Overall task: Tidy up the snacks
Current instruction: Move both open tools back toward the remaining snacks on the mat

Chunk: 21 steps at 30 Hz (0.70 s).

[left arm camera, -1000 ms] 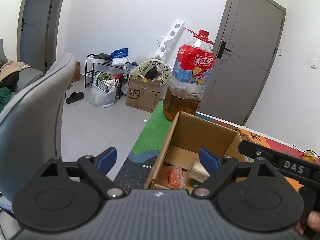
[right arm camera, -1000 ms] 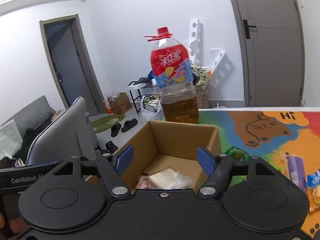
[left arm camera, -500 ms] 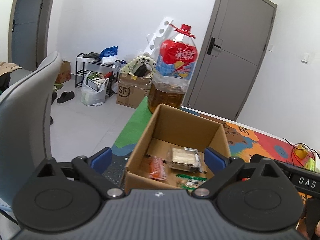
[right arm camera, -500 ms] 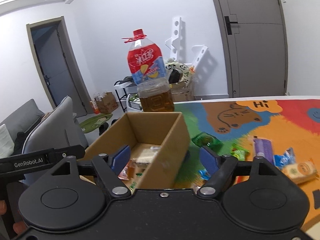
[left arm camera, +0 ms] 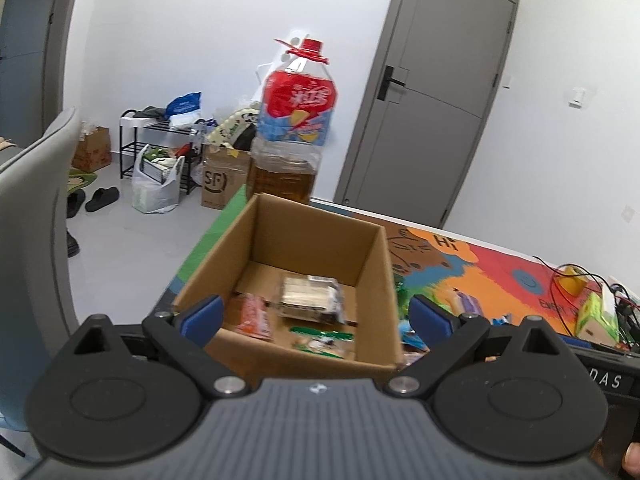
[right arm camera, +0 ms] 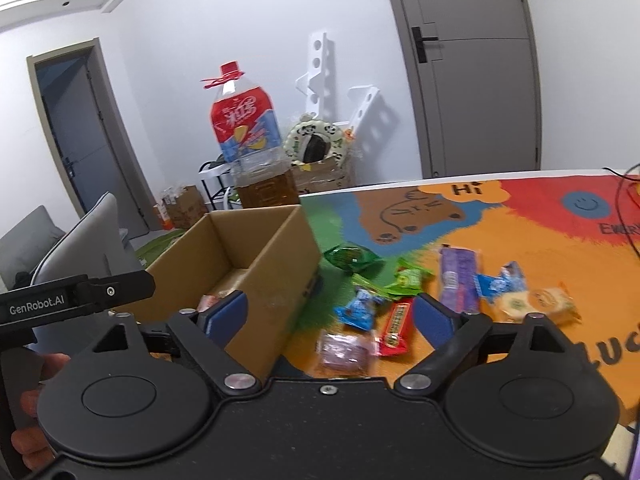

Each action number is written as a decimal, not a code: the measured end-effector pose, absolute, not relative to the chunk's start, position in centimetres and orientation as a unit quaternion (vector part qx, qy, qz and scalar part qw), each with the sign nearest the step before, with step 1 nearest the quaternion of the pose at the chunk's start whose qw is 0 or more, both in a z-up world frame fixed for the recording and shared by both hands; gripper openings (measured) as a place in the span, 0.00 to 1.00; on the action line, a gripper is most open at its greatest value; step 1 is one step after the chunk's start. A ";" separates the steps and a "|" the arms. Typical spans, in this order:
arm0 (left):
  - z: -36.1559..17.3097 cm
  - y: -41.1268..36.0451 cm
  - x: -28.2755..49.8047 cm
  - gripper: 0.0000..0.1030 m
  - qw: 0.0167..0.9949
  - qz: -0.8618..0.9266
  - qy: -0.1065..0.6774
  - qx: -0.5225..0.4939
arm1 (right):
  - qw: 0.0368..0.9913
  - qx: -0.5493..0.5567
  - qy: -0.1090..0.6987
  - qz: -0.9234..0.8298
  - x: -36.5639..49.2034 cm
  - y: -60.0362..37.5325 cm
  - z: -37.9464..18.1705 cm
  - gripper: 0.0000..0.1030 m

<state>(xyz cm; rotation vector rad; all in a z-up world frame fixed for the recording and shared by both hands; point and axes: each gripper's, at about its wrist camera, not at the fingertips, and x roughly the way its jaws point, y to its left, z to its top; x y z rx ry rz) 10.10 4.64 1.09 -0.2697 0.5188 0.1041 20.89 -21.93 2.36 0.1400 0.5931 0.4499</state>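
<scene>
Left tongs (left arm camera: 316,316) spread wide and holding nothing, hovering just in front of an open cardboard box (left arm camera: 372,276) on the tabletop. Right tongs (right arm camera: 332,314) likewise spread wide and holding nothing, poised above loose snacks beside the box's right wall.

Task judged partly done. Inside the box, seen from the left wrist: an orange packet (left arm camera: 252,316), a clear-wrapped block of crackers (left arm camera: 310,294) and a small green-and-white packet (left arm camera: 322,340), all lying flat on the box floor. Most snacks not yet boxed.

Seen only from the right wrist, near to far on the colourful mat (right arm camera: 520,240): a purple-pink wrapped sweet (right arm camera: 344,352) closest, touching a red stick packet (right arm camera: 396,326); a blue wrapper (right arm camera: 360,308) just beyond; a round biscuit in a clear wrapper (right arm camera: 536,302) off to the right; a second blue wrapper (right arm camera: 498,282) beside it; a long purple bar (right arm camera: 458,280); light green wrappers (right arm camera: 400,280); a dark green packet (right arm camera: 350,257) farthest, near the box. Box floor mostly hidden in this view.

Seen only from the left wrist: the box contents, plus cables and a green carton (left arm camera: 596,316) at the far right of the tabletop.

Behind the box in both views, a large bottle of brown liquid with a red cap (left arm camera: 294,136). Farther off, grey doors and floor clutter.
</scene>
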 end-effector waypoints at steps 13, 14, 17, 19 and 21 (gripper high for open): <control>1.1 0.4 9.9 0.95 0.959 0.007 0.257 -0.122 | 0.937 0.089 0.288 0.177 20.2 -27.1 1.7 0.89; 1.2 0.2 9.8 0.95 0.959 0.003 0.257 -0.122 | 0.937 0.091 0.288 0.175 20.2 -27.4 1.7 0.89; 1.2 -0.7 9.8 0.95 0.960 -0.004 0.255 -0.116 | 0.938 0.095 0.287 0.167 20.1 -28.2 1.5 0.89; 1.3 -1.4 9.9 0.95 0.961 -0.006 0.254 -0.112 | 0.939 0.096 0.286 0.162 20.2 -28.7 1.4 0.89; 1.3 -2.0 9.9 0.95 0.961 -0.009 0.254 -0.109 | 0.940 0.099 0.286 0.156 20.2 -29.3 1.2 0.89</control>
